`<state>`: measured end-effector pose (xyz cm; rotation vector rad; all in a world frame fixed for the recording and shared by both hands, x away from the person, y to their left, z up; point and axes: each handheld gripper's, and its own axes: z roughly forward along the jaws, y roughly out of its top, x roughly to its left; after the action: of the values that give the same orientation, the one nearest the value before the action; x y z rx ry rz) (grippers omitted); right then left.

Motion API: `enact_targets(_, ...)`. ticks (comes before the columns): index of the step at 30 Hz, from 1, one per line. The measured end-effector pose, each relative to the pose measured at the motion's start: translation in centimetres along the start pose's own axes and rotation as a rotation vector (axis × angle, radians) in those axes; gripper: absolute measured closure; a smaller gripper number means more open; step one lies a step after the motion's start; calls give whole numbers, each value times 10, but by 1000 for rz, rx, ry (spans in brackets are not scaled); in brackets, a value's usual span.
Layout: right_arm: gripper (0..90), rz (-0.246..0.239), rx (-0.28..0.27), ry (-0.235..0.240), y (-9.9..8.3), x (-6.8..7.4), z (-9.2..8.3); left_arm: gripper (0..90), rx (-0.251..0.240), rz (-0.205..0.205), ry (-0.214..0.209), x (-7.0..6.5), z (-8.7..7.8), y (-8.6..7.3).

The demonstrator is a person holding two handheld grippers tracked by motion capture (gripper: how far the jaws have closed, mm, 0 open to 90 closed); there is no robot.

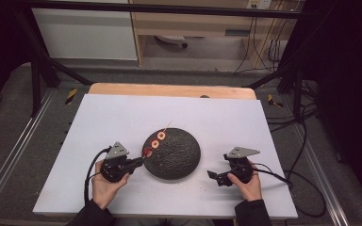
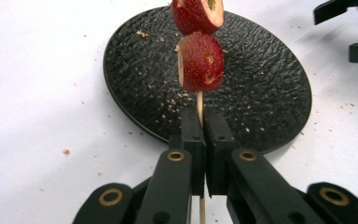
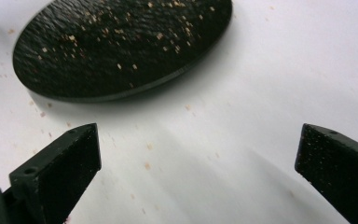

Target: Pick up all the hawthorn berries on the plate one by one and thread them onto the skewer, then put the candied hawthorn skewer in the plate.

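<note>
The left tool (image 2: 204, 135) is pinched tight on a thin wooden skewer (image 2: 199, 105) threaded with red fruit pieces (image 2: 200, 61), held over the left edge of the black plate (image 1: 179, 157). The right tool (image 1: 213, 176) hangs with its jaws spread wide and empty above the white tabletop (image 1: 122, 117), just right of the plate

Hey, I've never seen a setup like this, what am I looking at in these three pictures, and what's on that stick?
A person sits at a white table holding a hand-operated gripper in each hand. One picture looks down from above; the other two come from cameras riding on each gripper. A round black plate, dusted with crumbs, lies in the middle. The left gripper is shut on a thin wooden skewer threaded with red fruit pieces, held over the plate. The right gripper is open and holds nothing, beside the plate.
</note>
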<state>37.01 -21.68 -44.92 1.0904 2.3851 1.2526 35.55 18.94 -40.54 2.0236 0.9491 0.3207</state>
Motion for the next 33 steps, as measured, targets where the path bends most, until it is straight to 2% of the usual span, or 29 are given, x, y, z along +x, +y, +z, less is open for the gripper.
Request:
enact_targets(5,6,11,19,-18,-11,-6,-6,879,24,8,-5,2,2,10)
enact_targets(14,6,48,2,-26,-19,-13,-16,880,66,22,-10,0,9,25)
enact_targets(17,6,48,2,-28,-20,-13,-17,880,74,27,-11,-2,13,30)
enact_targets(25,6,54,4,-25,-22,-14,-17,880,118,28,-12,-3,29,39)
enact_targets(33,6,59,4,-24,-23,-14,-18,880,178,15,14,0,49,41)
